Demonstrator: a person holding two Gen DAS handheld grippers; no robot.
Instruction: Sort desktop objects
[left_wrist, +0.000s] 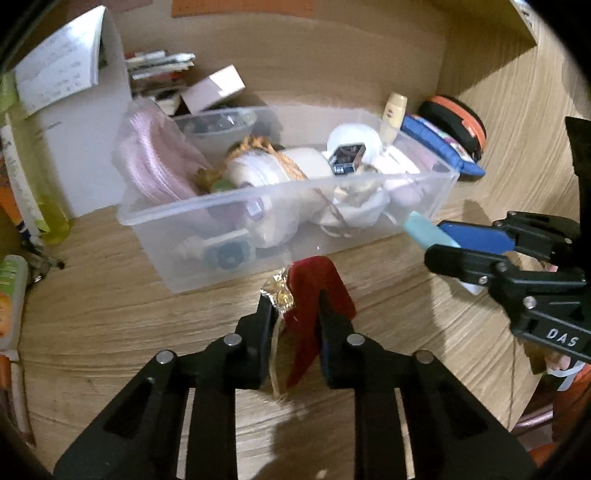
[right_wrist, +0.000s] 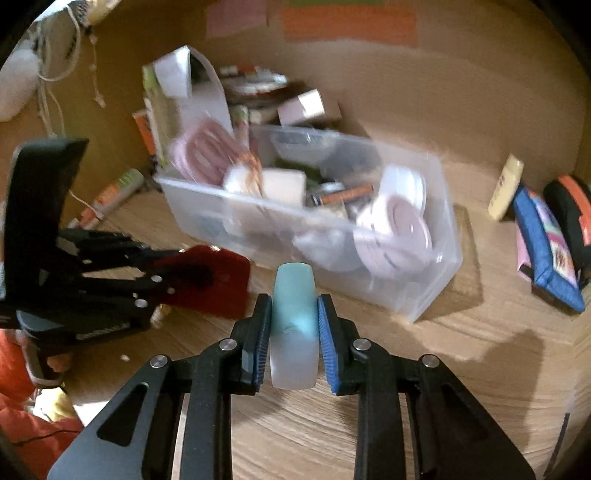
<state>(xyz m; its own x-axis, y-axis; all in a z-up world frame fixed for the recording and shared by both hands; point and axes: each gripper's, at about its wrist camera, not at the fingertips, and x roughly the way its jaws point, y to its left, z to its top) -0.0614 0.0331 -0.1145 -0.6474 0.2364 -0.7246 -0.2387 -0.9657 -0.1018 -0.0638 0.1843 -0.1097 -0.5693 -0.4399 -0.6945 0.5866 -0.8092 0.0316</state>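
Nearest, the left gripper (left_wrist: 295, 295) is pinched tight on a soft red pouch (left_wrist: 317, 295). The pouch looks like velvet, with a bit of shiny gold foil (left_wrist: 279, 295) stuck out at its left side. It hangs just above the wooden desk (left_wrist: 147, 332), right in front of the clear plastic bin (left_wrist: 258, 221).

The right gripper (right_wrist: 294, 321) is squeezed shut on a smooth, pale teal bar (right_wrist: 294, 295). The bar is rounded at its far end and milky at its near end. It may be an eraser or a soap, but the view is blurry, so I am not sure. It sits in the air near the right end of the bin.

So both things are picked up, but neither is in the bin yet. I think dropping them in comes next.

The bin is see-through with thin walls, and it is already quite full: pink round boxes, white rolls, a coil of orange cord.

Farther right, still out on the desk, lie a cream bottle (right_wrist: 506, 186), a blue cloth pouch (right_wrist: 546, 251) and a black case with an orange edge (left_wrist: 454, 122). Those look left to sort.
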